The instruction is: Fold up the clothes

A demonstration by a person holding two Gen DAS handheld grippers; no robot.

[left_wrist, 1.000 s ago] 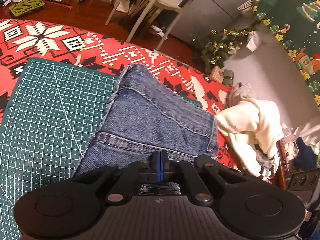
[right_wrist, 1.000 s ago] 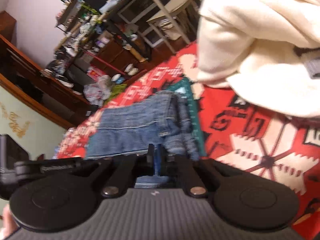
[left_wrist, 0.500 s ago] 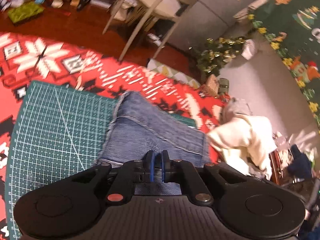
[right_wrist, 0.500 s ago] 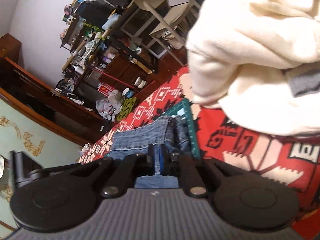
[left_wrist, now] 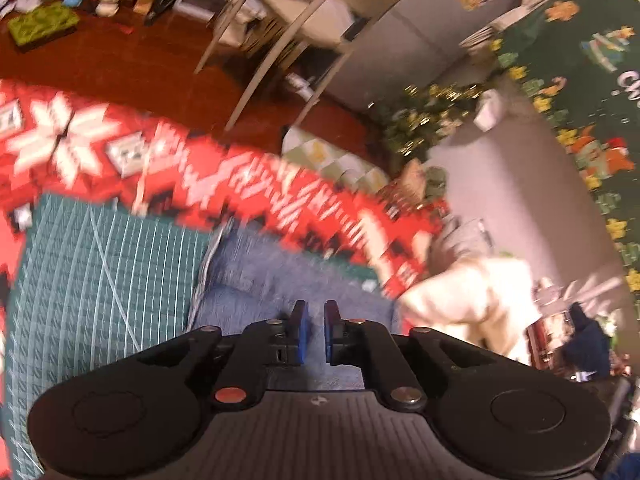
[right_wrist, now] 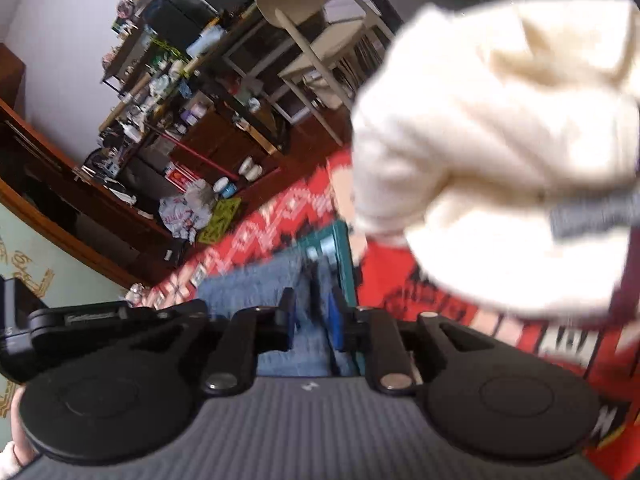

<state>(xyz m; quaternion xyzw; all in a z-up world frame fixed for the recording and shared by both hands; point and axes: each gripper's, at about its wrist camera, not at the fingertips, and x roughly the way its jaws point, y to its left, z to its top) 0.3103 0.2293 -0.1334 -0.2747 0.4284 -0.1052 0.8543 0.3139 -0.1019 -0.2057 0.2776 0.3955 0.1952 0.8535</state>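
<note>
Jeans lie folded on the green mat; left gripper and right gripper hover above, jaws apart, empty.

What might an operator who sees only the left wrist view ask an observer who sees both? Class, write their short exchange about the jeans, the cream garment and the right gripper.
Operator: My left gripper is open above the jeans. Is the right gripper holding anything?
Observer: No. The right gripper is open, and denim shows between its fingers.
Operator: I see the cream garment only as a blur. Any detail?
Observer: In the right wrist view it looms large, and a grey band shows at its edge.
</note>
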